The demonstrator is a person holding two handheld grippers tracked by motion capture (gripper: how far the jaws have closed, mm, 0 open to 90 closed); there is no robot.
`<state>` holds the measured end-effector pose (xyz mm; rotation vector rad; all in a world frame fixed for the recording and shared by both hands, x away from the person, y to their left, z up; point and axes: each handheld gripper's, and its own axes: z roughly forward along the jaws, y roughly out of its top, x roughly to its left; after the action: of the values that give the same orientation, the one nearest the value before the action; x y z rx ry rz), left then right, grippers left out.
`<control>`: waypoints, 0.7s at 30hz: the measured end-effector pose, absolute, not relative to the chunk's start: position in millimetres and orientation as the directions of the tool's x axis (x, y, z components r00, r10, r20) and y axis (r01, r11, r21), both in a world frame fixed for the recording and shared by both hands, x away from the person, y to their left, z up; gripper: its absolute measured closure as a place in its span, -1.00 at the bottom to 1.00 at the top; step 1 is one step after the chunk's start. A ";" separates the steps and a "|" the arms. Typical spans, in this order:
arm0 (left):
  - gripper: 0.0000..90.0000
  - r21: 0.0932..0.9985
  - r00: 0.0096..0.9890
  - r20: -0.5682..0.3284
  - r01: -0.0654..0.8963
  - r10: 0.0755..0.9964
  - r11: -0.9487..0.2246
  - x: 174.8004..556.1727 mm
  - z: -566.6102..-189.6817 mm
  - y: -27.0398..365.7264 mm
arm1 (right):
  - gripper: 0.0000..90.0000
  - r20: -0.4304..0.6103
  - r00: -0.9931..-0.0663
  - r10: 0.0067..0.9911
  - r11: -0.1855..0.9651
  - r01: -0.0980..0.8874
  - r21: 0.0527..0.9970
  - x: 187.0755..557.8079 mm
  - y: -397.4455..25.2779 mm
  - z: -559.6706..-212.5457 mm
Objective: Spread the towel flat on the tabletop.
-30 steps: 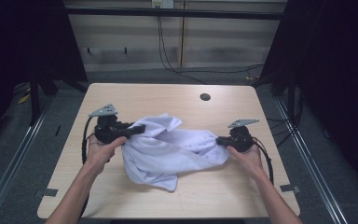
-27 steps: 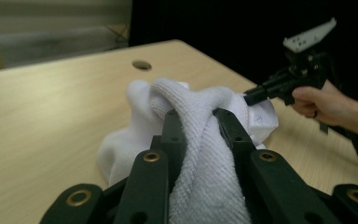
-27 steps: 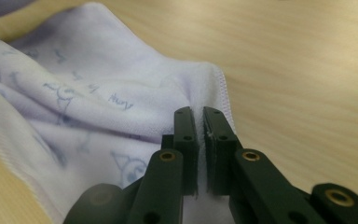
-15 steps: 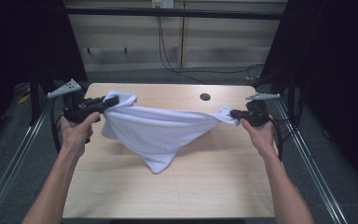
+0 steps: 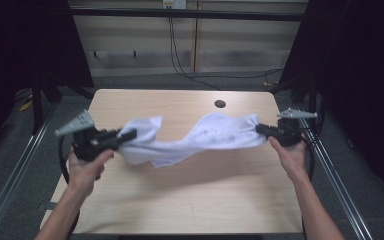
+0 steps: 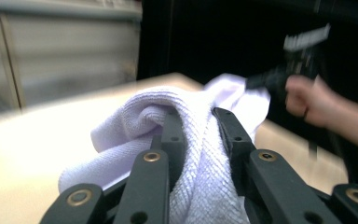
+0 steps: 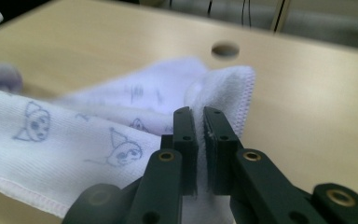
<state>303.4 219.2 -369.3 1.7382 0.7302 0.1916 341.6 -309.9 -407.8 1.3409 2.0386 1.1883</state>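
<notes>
A white towel (image 5: 200, 137) with small printed cartoon faces stretches across the wooden table (image 5: 180, 200), sagging in the middle. My left gripper (image 5: 127, 135) at the table's left is shut on one bunched end of the towel (image 6: 191, 140). At the right edge my right gripper (image 5: 259, 129) is shut on the other end, where a stitched hem of the towel (image 7: 121, 140) folds over beside the jaws. In the left gripper view the other hand (image 6: 307, 100) and its gripper show blurred beyond the cloth.
A round hole (image 5: 220, 104) sits in the tabletop near the far edge, also seen as the hole (image 7: 225, 49) in the right gripper view. Dark frame posts and curtains flank the table. Cables run along the back wall.
Both grippers lifted the towel off the table and pulled it wide, then came down lower and nearer the tabletop. The cloth now hangs twisted between them rather than spread in a triangle.
</notes>
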 end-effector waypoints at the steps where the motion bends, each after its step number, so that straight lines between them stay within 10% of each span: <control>1: 0.67 0.904 0.794 -0.264 0.401 0.548 -0.147 298.3 -382.3 215.7 | 0.87 0.102 -0.446 0.889 0.183 0.550 0.815 335.3 -311.7 -416.4; 13: 0.28 0.813 0.852 -0.323 0.473 0.412 -0.340 266.7 -439.6 195.4 | 0.21 0.119 -0.466 0.877 0.213 0.597 0.773 273.6 -296.5 -447.6; 21: 0.09 0.811 0.751 -0.311 0.529 0.582 -0.250 321.8 -441.3 228.0 | 0.11 0.193 -0.660 0.726 0.342 0.590 0.731 271.6 -223.3 -469.9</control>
<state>321.8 228.0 -441.3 1.9099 0.8500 0.0641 271.6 -223.3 -469.9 1.2048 2.4328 1.2165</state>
